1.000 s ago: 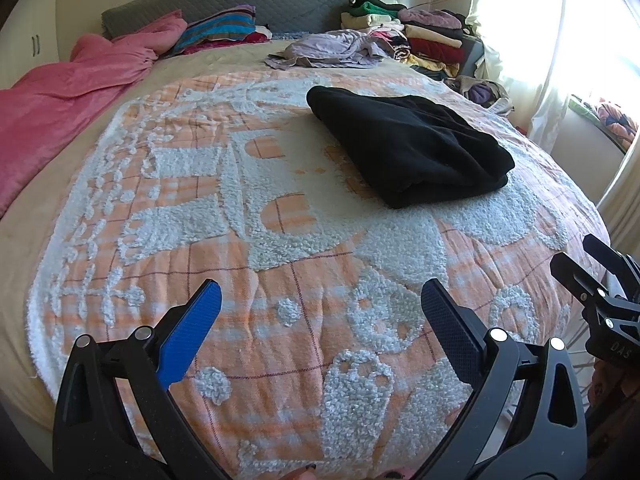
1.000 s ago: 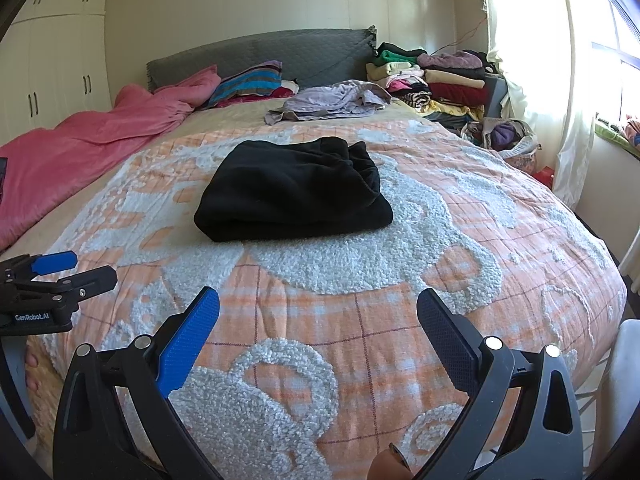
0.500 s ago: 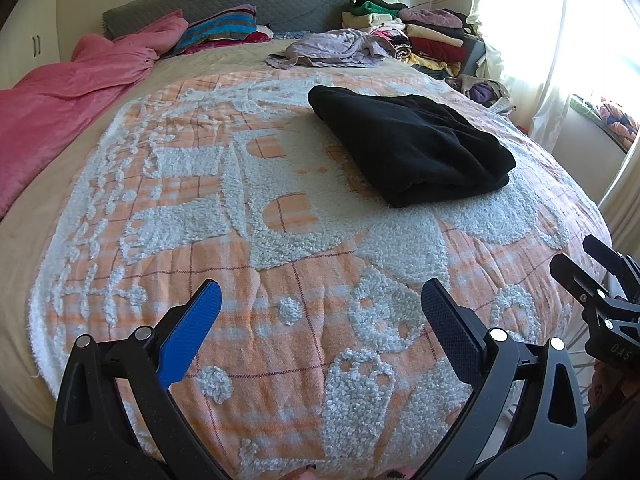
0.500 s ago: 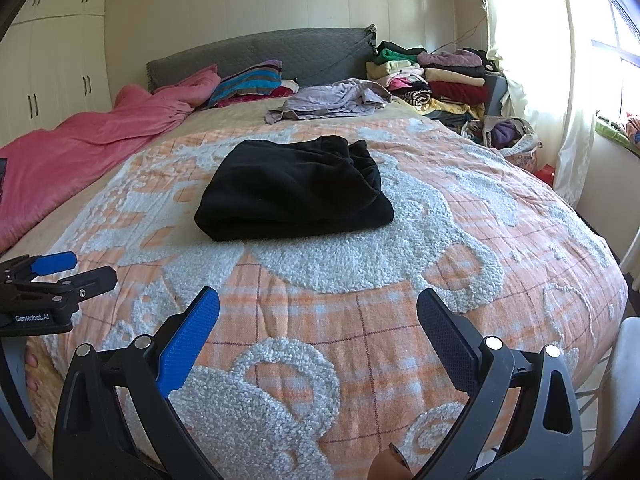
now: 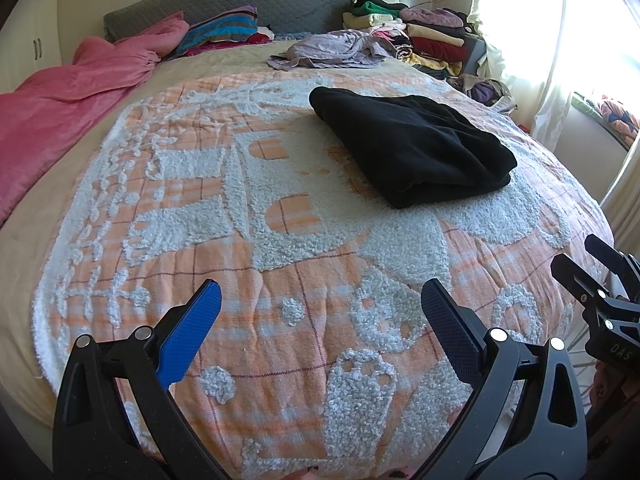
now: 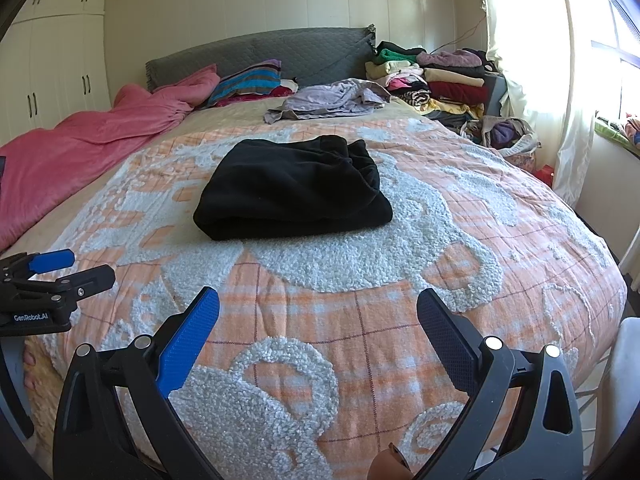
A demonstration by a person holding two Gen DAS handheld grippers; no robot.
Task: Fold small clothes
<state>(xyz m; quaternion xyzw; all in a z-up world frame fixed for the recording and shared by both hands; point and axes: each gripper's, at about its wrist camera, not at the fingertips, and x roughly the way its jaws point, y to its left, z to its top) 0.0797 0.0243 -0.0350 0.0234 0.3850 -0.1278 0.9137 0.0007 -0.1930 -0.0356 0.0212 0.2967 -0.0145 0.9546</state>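
Now both claws gape wide over the near end of the bed (image 5: 48,368), each gripping nothing. Left claw (image 5: 320,312) and right claw (image 6: 318,314) sit side by side, well short of the folded black garment (image 6: 292,188), which lies flat on the orange-and-white blanket (image 6: 400,320) mid-bed. Loose lilac clothes (image 6: 332,100) lie near the headboard (image 6: 312,50).

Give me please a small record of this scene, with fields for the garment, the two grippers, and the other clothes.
garment: black garment, folded, lying on the orange blanket
left hand-held gripper: open, empty, apart from garment
right hand-held gripper: open, empty, apart from garment
unfolded clothes: lilac heap near headboard
folded stack: beside the bed head
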